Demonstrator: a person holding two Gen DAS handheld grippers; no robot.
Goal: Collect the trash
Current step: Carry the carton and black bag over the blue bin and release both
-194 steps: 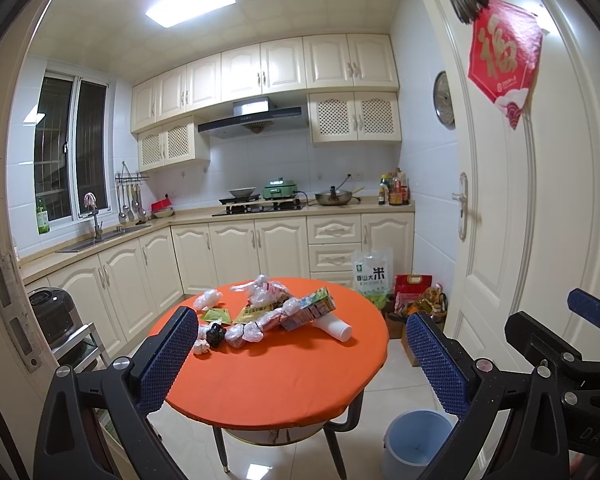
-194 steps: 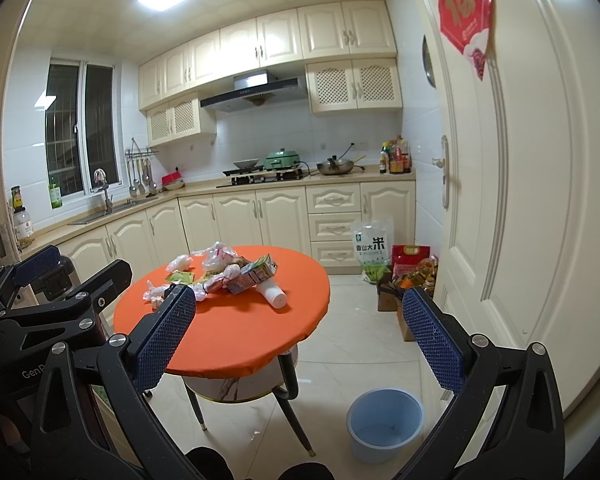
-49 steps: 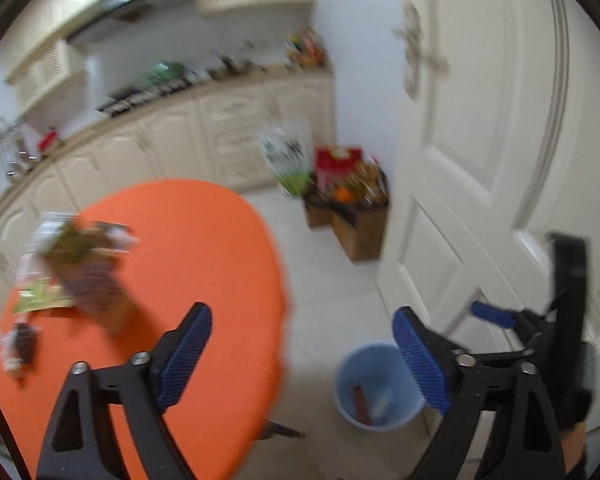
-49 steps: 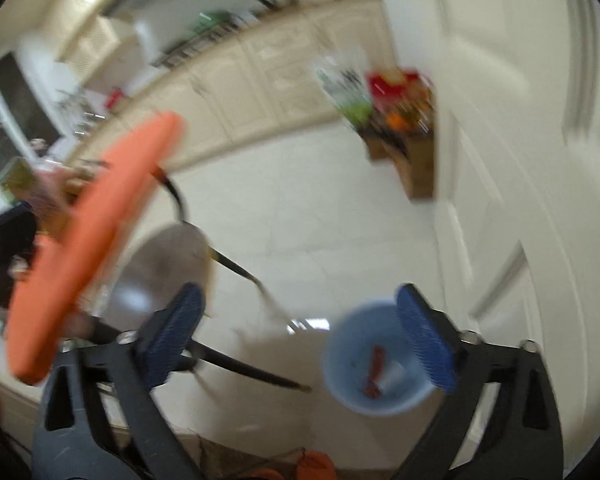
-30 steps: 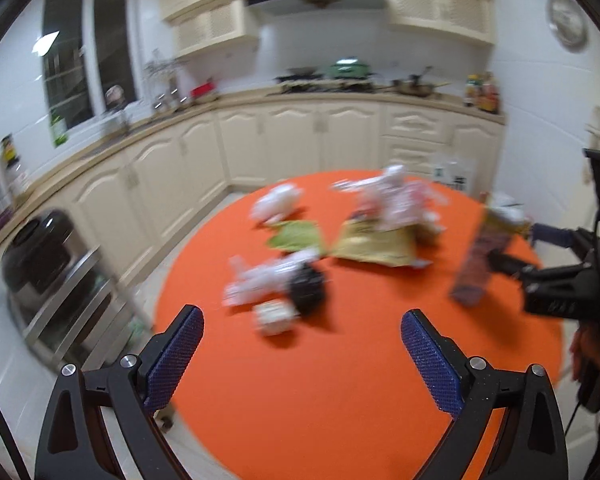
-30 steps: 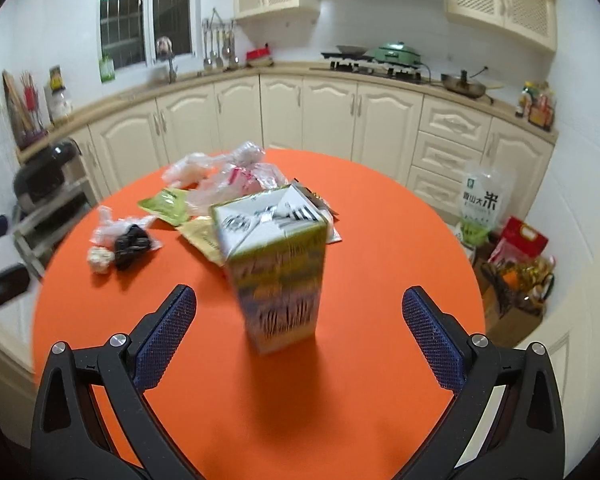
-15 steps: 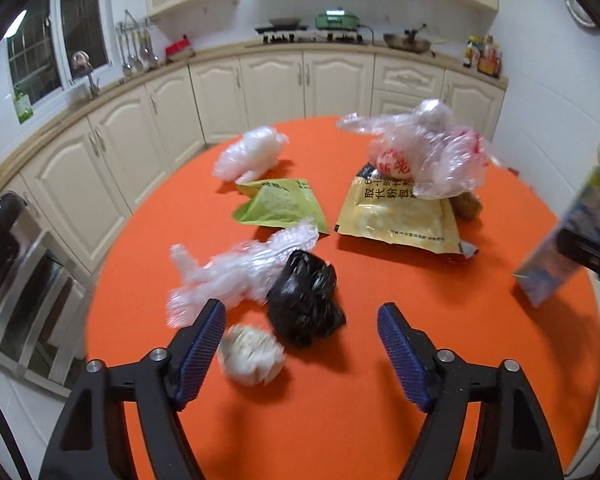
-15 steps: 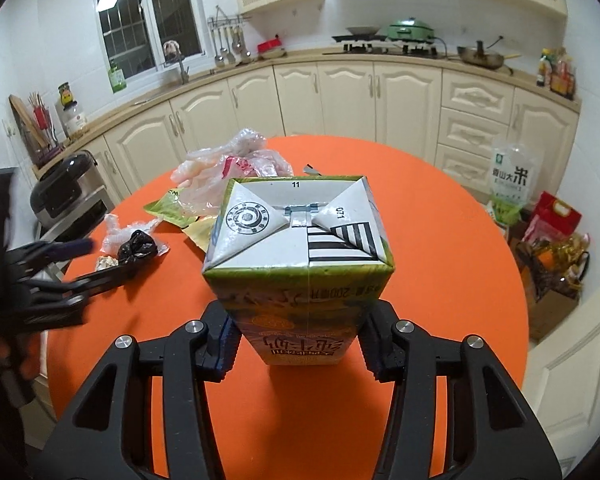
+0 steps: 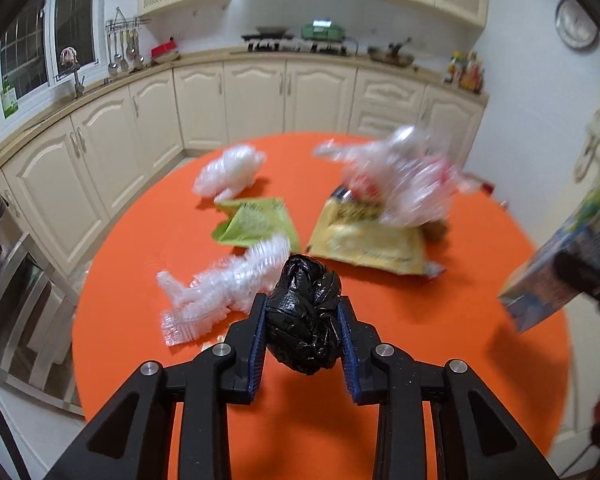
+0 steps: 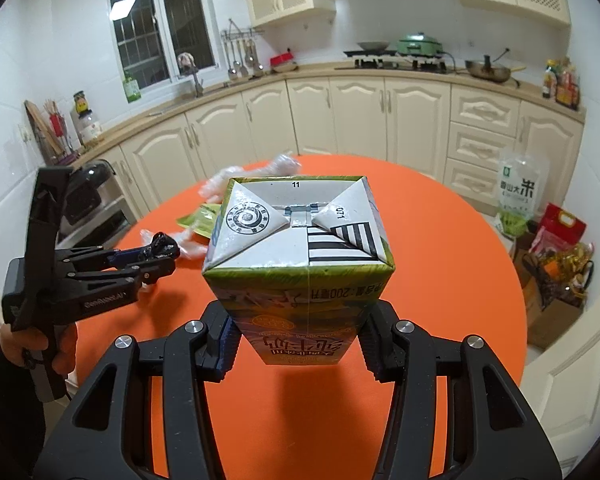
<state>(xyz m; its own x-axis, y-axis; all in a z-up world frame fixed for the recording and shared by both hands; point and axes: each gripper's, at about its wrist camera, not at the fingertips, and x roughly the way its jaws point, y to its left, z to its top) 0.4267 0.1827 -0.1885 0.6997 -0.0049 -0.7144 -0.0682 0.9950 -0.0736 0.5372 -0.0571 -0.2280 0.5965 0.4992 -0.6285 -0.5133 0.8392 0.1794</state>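
Note:
A crumpled black plastic bag [image 9: 304, 316] sits between the blue pads of my left gripper [image 9: 302, 304], just above the orange round table [image 9: 420, 360]. The jaws are closing and both pads touch the bag. From the right wrist view, the left gripper [image 10: 156, 252] reaches in from the left with the black bag [image 10: 162, 245] at its tip. My right gripper [image 10: 300, 336] is shut on a green drink carton [image 10: 300, 248], held upright over the table [image 10: 440, 240]. The carton [image 9: 560, 268] shows blurred at the left wrist view's right edge.
Other trash lies on the table: a clear plastic wad [image 9: 224, 284], a green packet [image 9: 256, 220], a yellow packet [image 9: 372, 240], a clear bag with red print [image 9: 404, 176], a white plastic ball [image 9: 230, 168]. A rice bag [image 10: 520, 196] and boxes stand on the floor right.
My left gripper has moved forward over the black bag and its jaws have narrowed onto it. The right gripper keeps hold of the carton, shut on it since a second ago.

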